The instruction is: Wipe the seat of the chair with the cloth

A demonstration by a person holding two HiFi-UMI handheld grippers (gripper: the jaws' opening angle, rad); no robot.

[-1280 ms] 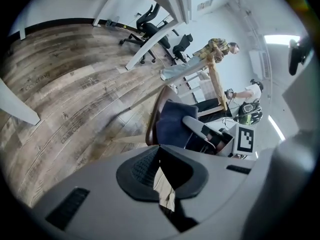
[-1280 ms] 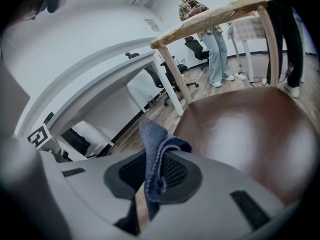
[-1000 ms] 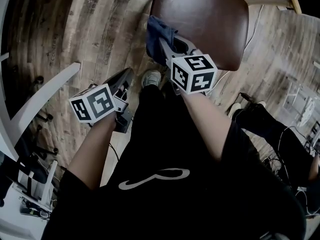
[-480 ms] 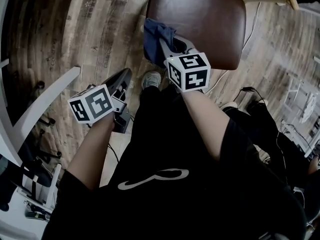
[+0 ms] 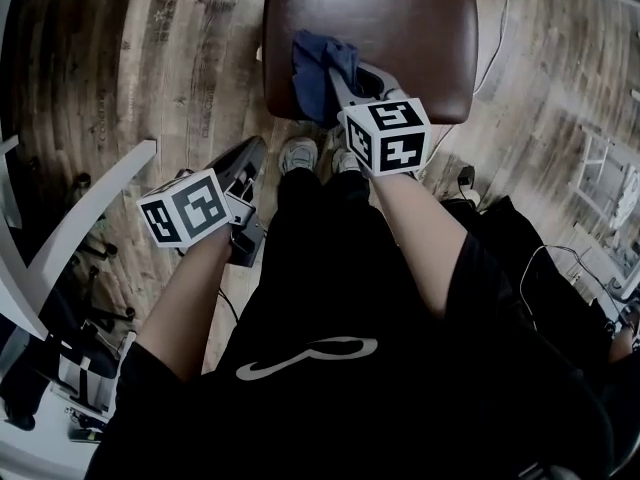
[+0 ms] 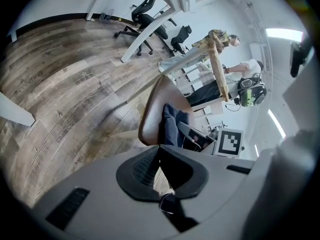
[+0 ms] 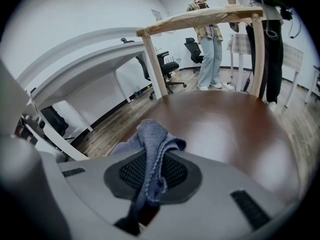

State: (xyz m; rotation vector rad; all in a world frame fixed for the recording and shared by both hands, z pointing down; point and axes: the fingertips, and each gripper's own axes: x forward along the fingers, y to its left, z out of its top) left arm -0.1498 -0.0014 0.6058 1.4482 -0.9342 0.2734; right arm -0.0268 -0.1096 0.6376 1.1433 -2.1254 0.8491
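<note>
Head view, left to right.

- 9 o'clock: slanted white desk leg (image 5: 85, 213) over the wooden floor (image 5: 180, 58).
- Left hand-held gripper (image 5: 252, 153) hangs low at about 8 o'clock of the chair, over the floor and well apart from the seat, pointing toward 1 o'clock. In its own view the jaws are narrow, tips all but meeting, with only a sliver of floor showing between the pads. Nothing is held.
- Two light shoes (image 5: 298, 153) stand just below the seat's front edge.
- Blue cloth (image 5: 315, 68) lies bunched on the brown chair seat (image 5: 400, 28) at the seat's 7 o'clock, near the front-left edge, with part of it draping toward that edge.
- Right hand-held gripper (image 5: 338, 76) is over the seat's front edge, pointing toward 11 o'clock. In its own view the jaws are clamped on the cloth: a fold stands up between the pads and a strand trails back.
- Right gripper view, 12 to 2 o'clock: beyond the seat is a light wooden frame (image 7: 200, 16), and behind that a standing person (image 7: 207, 44).
</note>
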